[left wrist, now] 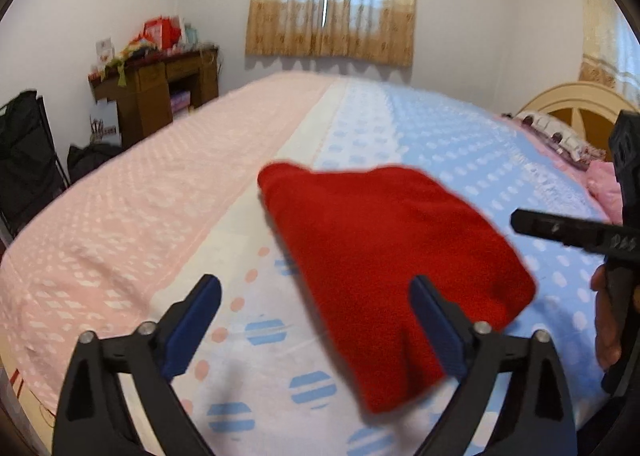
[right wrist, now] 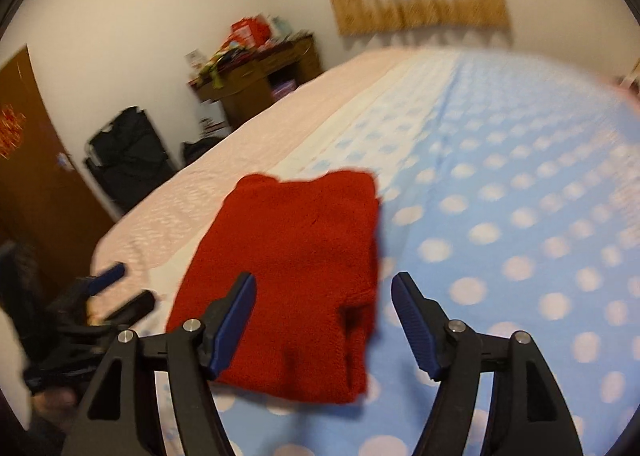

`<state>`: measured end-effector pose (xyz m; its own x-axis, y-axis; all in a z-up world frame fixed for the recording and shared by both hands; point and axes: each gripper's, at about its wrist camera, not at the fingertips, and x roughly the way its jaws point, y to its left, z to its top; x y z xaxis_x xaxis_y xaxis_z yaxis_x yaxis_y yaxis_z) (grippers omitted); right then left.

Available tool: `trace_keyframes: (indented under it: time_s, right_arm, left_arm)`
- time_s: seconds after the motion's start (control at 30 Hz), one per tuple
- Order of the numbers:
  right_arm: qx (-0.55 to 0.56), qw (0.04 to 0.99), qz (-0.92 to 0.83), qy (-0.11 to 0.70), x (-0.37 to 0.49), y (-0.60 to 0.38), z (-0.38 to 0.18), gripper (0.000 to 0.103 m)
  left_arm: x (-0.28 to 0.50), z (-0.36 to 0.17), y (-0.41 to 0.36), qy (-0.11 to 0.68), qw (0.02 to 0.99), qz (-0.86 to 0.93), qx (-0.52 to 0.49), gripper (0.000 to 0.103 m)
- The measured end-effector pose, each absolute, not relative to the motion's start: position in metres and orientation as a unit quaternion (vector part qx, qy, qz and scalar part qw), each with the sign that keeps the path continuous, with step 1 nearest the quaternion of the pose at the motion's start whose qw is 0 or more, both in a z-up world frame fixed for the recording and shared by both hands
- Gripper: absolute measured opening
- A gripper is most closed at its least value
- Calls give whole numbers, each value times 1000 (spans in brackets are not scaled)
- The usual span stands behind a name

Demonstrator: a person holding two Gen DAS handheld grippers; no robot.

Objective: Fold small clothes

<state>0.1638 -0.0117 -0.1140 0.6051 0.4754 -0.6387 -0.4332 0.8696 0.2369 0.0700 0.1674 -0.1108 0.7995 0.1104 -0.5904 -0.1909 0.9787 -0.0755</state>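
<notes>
A red fleece garment (left wrist: 384, 256) lies folded into a compact shape on the bed; it also shows in the right wrist view (right wrist: 296, 264). My left gripper (left wrist: 316, 292) is open and empty, just short of the garment's near left edge. My right gripper (right wrist: 324, 288) is open and empty, hovering over the garment's near edge. In the left wrist view the right gripper (left wrist: 576, 232) shows at the right, beside the garment. In the right wrist view the left gripper (right wrist: 116, 292) shows at the lower left, open.
The bed sheet (left wrist: 140, 192) is pink on the left and blue with white dots (right wrist: 500, 216) on the right. A wooden desk (left wrist: 156, 92) with clutter and a black rack (left wrist: 24, 160) stand by the far wall. A headboard (left wrist: 580, 104) and pillows are at the right.
</notes>
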Motion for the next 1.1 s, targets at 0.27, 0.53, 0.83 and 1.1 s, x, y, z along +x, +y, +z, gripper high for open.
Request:
trace_keyframes:
  time_s: [0.27,0.53,0.83,1.1]
  right_arm:
    - [-21,925,224,305,122,-10,-79,73]
    - [-29,933,211,291,104,-8,-69,74]
    - [-25,937,208,280,92,-10,-62,75]
    - [-23,939,206,273,85,-12,-58,75]
  left_arm:
    - [52,-79,154,262,962,67,-48,101]
    - [44,-68,151,241,967,69,-52,102]
    - [39,-62,144,231,969,67,-49,102]
    - [37,-59,140,227,971,66,-47,102]
